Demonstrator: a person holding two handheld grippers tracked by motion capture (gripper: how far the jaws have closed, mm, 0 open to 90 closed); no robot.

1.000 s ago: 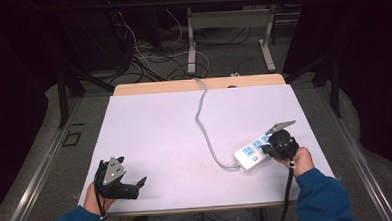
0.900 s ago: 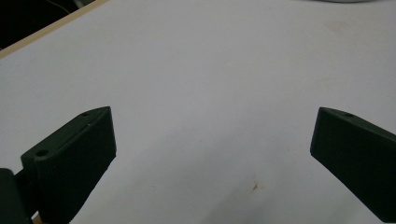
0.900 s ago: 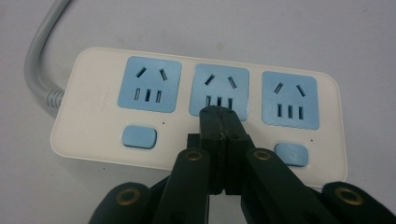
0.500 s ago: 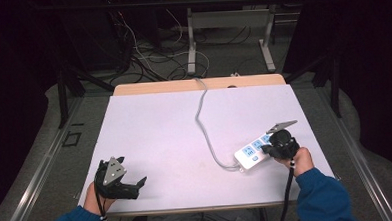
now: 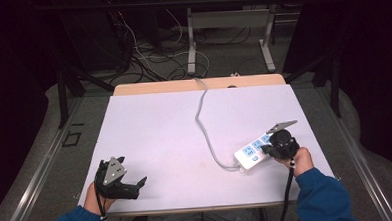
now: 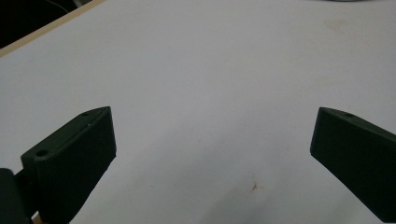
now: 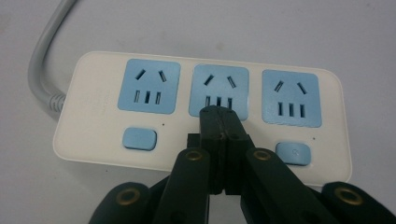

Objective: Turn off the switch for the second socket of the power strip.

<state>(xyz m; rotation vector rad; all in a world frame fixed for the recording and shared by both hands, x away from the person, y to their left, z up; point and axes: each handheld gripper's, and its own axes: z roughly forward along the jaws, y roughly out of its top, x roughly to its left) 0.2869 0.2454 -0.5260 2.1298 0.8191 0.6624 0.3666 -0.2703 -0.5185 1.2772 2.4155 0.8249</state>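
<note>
high view: right claw [image 5: 274, 148] on power strip [image 5: 251, 153], closed tips down, likely to press a switch; left claw [image 5: 129, 186] rests idle on surface [image 5: 160, 132], well apart.
left gripper view: jaws wide open, nothing between, angled low over bare surface.
right gripper view: right claw [image 7: 219, 114] shut, empty, tips over middle button, between two blue buttons [image 7: 138, 138]; cord [image 7: 44, 56] exits far left.

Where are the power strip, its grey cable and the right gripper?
power strip [image 7: 93, 105]: right gripper view, bare white top.
grey cable [image 5: 200, 121]: high view, middle of its run.
right gripper [image 7: 219, 116]: right gripper view, closed jaw tips.
</note>
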